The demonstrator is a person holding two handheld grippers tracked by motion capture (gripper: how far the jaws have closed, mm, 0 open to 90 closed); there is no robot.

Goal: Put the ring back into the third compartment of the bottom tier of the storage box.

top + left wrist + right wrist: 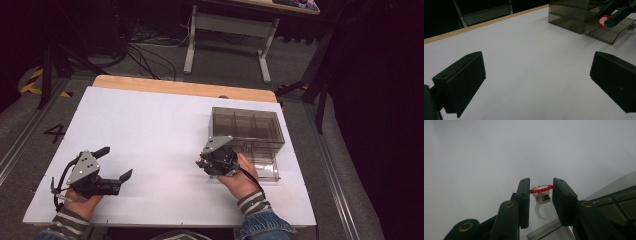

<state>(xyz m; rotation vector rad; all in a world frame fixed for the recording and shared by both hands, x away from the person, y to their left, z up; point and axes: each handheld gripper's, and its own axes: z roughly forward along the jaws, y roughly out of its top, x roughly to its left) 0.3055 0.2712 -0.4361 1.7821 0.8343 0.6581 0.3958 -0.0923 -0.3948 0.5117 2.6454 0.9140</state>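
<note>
Two claws | left claw (116, 163) released above table (150, 125); right claw (541, 195) grasping ring (541, 195)

The right gripper (206, 161) hides the drawer organizer's (260, 131) front left corner.

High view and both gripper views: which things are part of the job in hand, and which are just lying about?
In the job:
- right tongs, shut on a toy ring with a red-rimmed top
- smoky clear drawer box, one drawer pulled out beside those tongs

Just about:
- left tongs, open, holding nothing
- white table
- cables on the floor
- white desk frame
</note>
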